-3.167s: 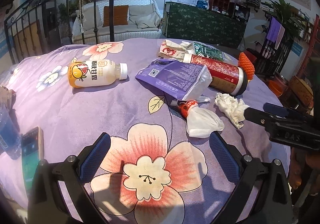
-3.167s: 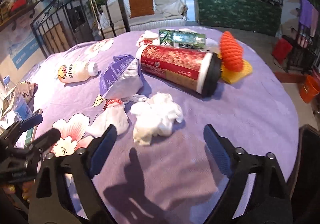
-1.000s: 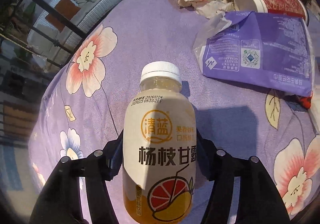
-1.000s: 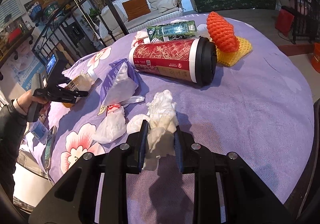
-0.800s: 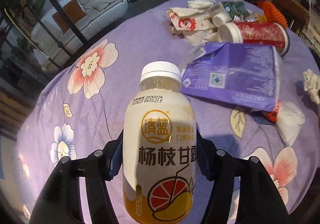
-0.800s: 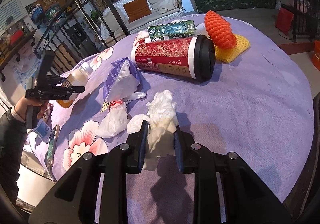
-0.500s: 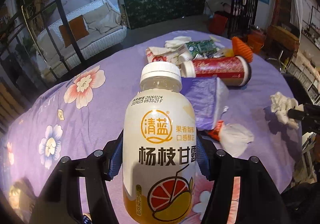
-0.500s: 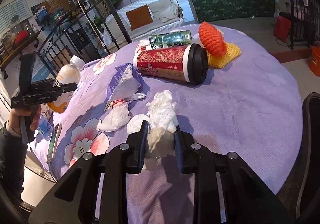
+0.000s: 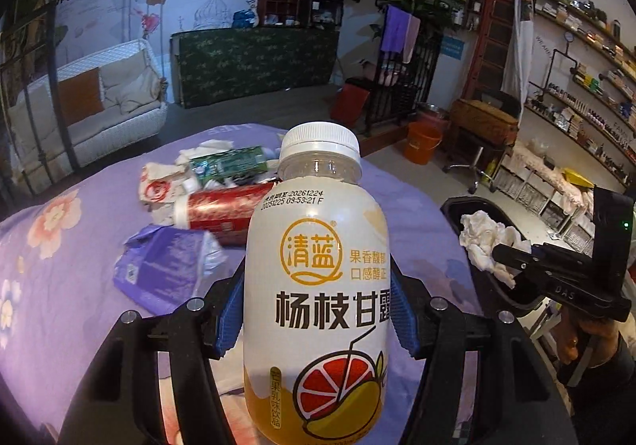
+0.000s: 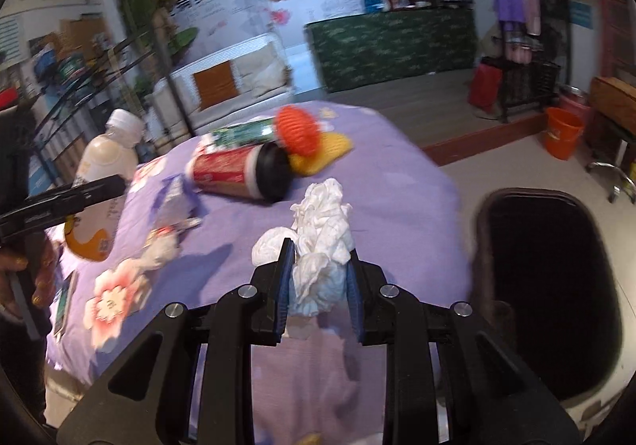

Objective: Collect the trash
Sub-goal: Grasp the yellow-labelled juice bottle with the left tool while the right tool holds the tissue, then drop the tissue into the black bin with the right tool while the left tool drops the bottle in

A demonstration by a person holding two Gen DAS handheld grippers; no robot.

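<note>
My left gripper (image 9: pixel 316 306) is shut on a white and orange drink bottle (image 9: pixel 318 286) with a white cap, held upright above the purple flowered tablecloth (image 9: pixel 59 286). My right gripper (image 10: pixel 320 282) is shut on a crumpled white tissue (image 10: pixel 322 242) and holds it over the table's right edge, beside a black trash bin (image 10: pixel 552 286). In the left wrist view the tissue (image 9: pixel 485 242) hangs over the bin (image 9: pixel 457 206). The bottle also shows in the right wrist view (image 10: pixel 103 182).
On the table lie a red cup with a black lid (image 10: pixel 238 171), a purple bag (image 9: pixel 163 266), a green carton (image 9: pixel 230 163), orange foam netting (image 10: pixel 298 131), wrappers (image 9: pixel 159 186) and a small white bag (image 10: pixel 159 250). An orange bucket (image 10: pixel 562 131) stands on the floor.
Both grippers closed on their items, lifted them and swung right toward the bin. The bottle left the table; the tissue now hangs at the table's right edge near the bin.
</note>
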